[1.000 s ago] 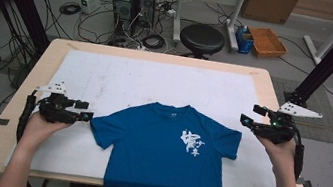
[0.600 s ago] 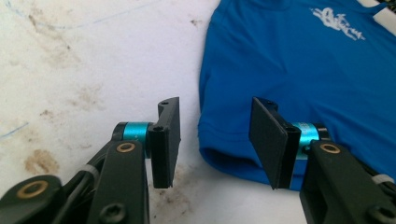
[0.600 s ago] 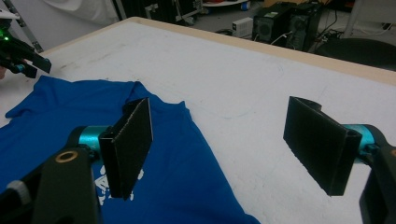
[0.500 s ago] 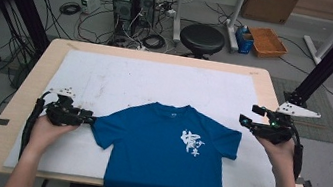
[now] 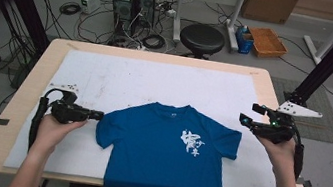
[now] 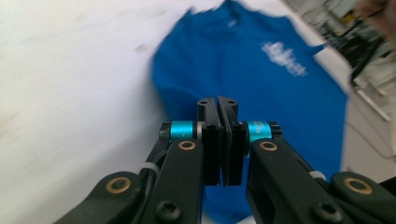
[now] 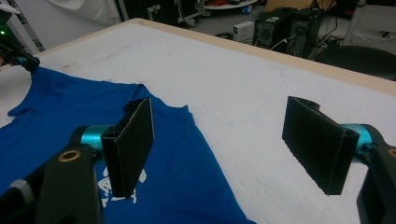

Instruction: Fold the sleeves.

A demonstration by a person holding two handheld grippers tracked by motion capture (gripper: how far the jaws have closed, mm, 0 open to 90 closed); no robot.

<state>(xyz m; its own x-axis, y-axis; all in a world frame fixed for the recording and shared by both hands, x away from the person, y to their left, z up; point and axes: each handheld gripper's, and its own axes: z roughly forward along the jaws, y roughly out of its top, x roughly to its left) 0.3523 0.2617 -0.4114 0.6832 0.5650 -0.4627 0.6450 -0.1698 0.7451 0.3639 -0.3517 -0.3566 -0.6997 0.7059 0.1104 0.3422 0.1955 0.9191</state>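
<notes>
The blue T-shirt point(image 5: 164, 159) looks light, limp; best pinched at sleeve hems; left gripper point(image 5: 97, 115), jaws just closed, empty; right gripper point(image 5: 246, 120) spread.

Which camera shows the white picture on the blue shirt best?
The high view: the whole white print lies flat and sharp on the shirt. The left gripper view shows it blurred; the right gripper view shows a bit beside a claw jaw.

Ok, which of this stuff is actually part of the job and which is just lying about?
In the job:
- blue T-shirt
- left gripper, jaws just closed, at the sleeve edge
- right gripper, open

Lying about:
- black stool
- orange tray
- computer towers
- floor cables
</notes>
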